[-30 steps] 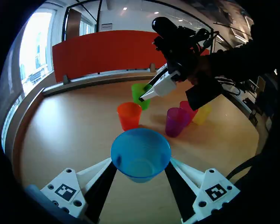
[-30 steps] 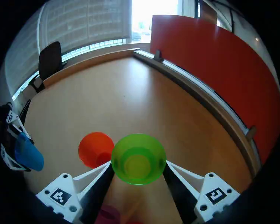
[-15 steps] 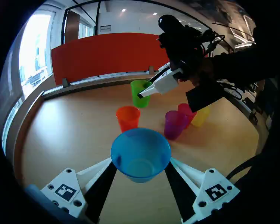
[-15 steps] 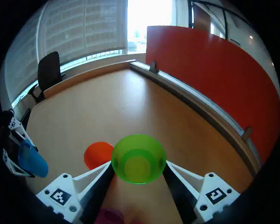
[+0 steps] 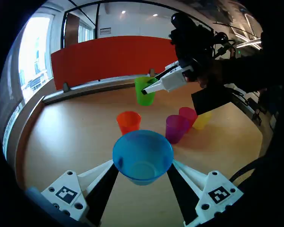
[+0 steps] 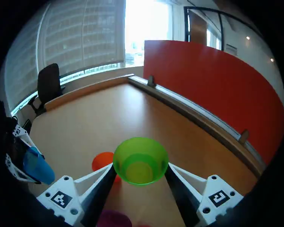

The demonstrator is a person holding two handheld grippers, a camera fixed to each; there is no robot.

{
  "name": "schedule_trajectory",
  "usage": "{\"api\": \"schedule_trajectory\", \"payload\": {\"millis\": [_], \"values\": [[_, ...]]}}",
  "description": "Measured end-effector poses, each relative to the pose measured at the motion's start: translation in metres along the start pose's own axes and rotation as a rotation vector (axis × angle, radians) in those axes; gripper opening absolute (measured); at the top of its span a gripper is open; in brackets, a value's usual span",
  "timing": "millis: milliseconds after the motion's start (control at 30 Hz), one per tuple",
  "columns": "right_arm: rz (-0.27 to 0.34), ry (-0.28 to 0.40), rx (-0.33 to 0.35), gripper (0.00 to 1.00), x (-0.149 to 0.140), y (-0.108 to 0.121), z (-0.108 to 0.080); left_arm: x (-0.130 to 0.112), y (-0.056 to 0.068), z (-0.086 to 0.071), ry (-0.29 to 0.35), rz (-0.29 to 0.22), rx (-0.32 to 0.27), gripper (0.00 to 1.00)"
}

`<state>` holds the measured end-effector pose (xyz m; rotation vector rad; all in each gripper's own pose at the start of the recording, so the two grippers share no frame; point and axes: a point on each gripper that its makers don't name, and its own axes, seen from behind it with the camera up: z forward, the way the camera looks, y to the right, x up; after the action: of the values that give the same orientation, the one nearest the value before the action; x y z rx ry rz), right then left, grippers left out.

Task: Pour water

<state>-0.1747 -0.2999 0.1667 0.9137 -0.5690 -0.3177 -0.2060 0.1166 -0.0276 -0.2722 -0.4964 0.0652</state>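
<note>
My left gripper point(image 5: 142, 171) is shut on a blue cup point(image 5: 142, 156), held upright above the wooden table point(image 5: 66, 128). In the right gripper view, the right gripper point(image 6: 141, 171) is shut on a green cup point(image 6: 141, 160), lifted off the table. The left gripper view shows that green cup point(image 5: 145, 90) hanging in the air at the far side, with the right gripper point(image 5: 154, 86) and a dark-sleeved hand on it. At the left edge of the right gripper view, the blue cup point(image 6: 38, 166) sits in the left gripper point(image 6: 36, 165).
An orange cup point(image 5: 128, 121), a purple cup point(image 5: 175, 128), a pink cup point(image 5: 188, 114) and a yellow cup point(image 5: 202, 120) stand on the table. A red partition point(image 5: 108, 56) runs along the far edge. A black chair point(image 6: 49, 81) stands beyond the table.
The right gripper has raised the green cup higher and farther from the cups on the table. The blue cup stays fixed in my left gripper.
</note>
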Motion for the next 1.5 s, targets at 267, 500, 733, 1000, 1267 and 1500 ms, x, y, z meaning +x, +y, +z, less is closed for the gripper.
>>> {"api": "schedule_trajectory", "payload": {"millis": [267,500,733,1000,1267,1500], "values": [[0.014,0.073,-0.015,0.89,0.016,-0.003,-0.019,0.005,0.001,-0.004,0.008,0.006,0.000,0.83],[0.028,0.130,-0.025,0.89,0.028,-0.007,-0.033,0.010,0.001,-0.007,0.012,0.017,-0.001,0.83],[0.035,0.182,-0.040,0.89,0.036,-0.009,-0.049,0.014,0.003,-0.010,0.016,0.028,-0.005,0.83],[0.001,0.247,-0.058,0.89,0.051,-0.015,-0.071,0.019,0.005,-0.014,0.024,0.037,-0.008,0.83],[0.002,0.316,-0.077,0.89,0.063,-0.023,-0.098,0.027,0.008,-0.018,0.037,0.052,-0.014,0.83],[0.016,0.353,-0.097,0.89,0.065,-0.027,-0.119,0.034,0.011,-0.022,0.049,0.066,-0.021,0.83]]}}
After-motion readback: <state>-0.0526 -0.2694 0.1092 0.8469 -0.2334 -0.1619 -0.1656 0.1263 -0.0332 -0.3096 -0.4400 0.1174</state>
